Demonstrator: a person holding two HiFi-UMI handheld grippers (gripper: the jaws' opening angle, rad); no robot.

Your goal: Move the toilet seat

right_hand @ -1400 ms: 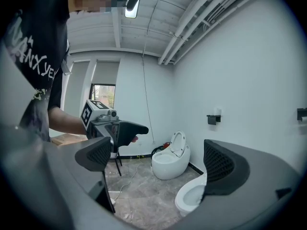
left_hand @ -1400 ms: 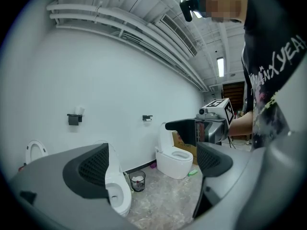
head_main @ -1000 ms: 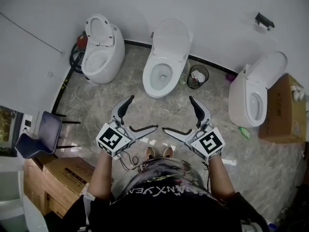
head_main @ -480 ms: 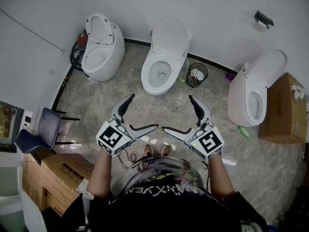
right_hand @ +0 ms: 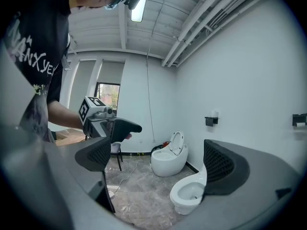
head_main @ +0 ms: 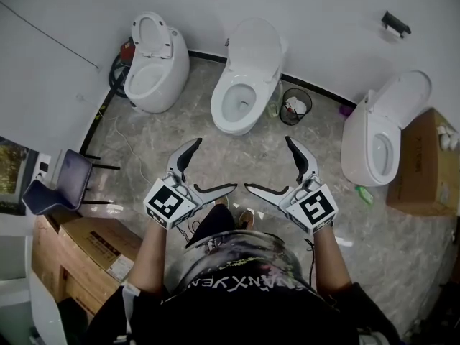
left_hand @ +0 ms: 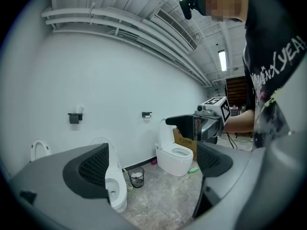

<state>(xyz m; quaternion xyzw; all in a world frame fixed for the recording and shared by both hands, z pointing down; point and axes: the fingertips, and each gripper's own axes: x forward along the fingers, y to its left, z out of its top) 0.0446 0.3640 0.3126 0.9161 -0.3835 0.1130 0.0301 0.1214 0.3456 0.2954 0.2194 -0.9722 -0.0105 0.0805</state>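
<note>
Toilets stand along the white wall (head_main: 323, 20), three of them, and each one has its lid up. In the head view the middle toilet (head_main: 237, 103) sits at the top middle of the frame. Its toilet seat (head_main: 255, 45) stands up, tipped back toward the wall. The left toilet (head_main: 154, 70) is at the upper left and the right toilet (head_main: 377, 149) is at the right side. A small black bin (head_main: 295, 106) with paper in it stands just beside the middle toilet, on the right side of it in the frame. The person (head_main: 237, 293) stands at the bottom of the frame, well apart from all three toilets, with both arms held out. The left gripper (head_main: 214, 165) is at the middle left, and its fingers are spread wide with nothing between them. The right gripper (head_main: 267, 164) is at the middle right, and its fingers are spread wide too, with nothing in them. The two grippers are near each other, and their lower tips point at each other but do not touch. In the left gripper view the bin and the right toilet show in the wide gap, far off across the gray stone floor (head_main: 144, 157). In the right gripper view the left toilet shows in the gap, also far off. A dark chair (head_main: 63, 189) stands at the left edge, with brown boxes (head_main: 97, 243) at the lower left.
</note>
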